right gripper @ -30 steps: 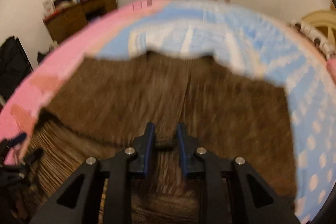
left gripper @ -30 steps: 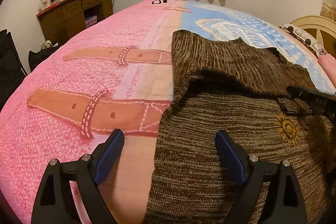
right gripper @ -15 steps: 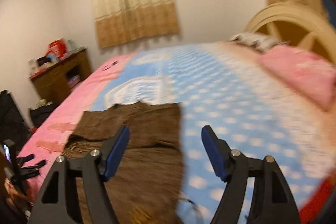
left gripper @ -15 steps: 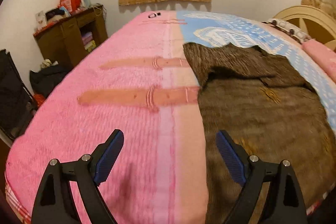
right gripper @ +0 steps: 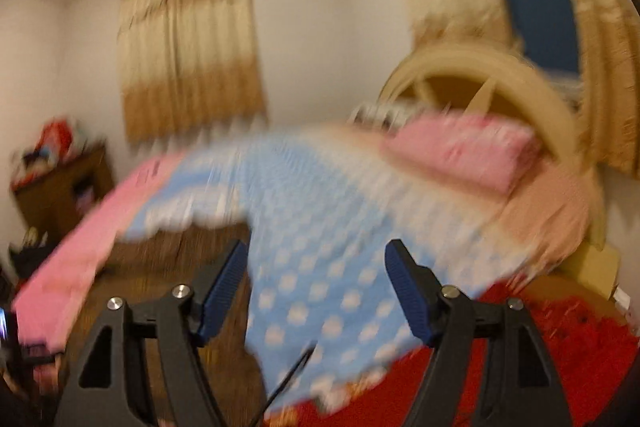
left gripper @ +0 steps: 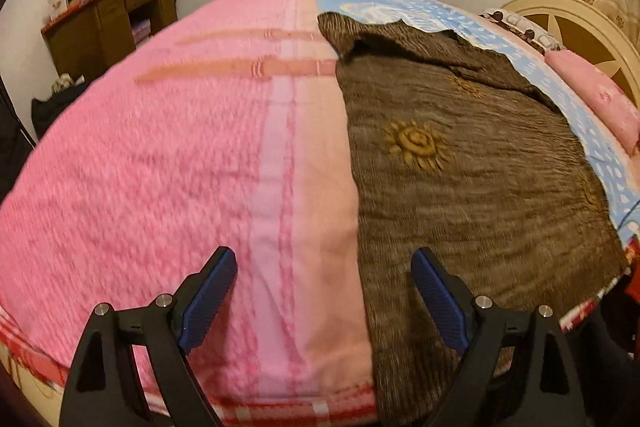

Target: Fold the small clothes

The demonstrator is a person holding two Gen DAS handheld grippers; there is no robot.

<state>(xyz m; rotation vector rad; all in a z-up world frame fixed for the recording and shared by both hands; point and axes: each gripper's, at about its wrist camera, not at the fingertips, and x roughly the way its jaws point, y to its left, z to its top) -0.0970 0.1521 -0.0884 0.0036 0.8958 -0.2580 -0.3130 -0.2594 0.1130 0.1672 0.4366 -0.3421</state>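
On the bed (left gripper: 160, 147), brown knitted garment (left gripper: 460, 167) lies flat beneath the left gripper's (left gripper: 324, 291) right finger. Both grippers stand wide, holding nothing; right gripper (right gripper: 316, 287) jaws recently opened.

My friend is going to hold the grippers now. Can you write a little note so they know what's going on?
Left hand-held gripper: open, empty, above the near edge of the brown sweater.
Right hand-held gripper: jaws have just been opening, nothing between them, up off the bed.
Sweater: flat on the bed, its far part folded over onto the body.
Done: that first fold.
Left: the remaining folds.
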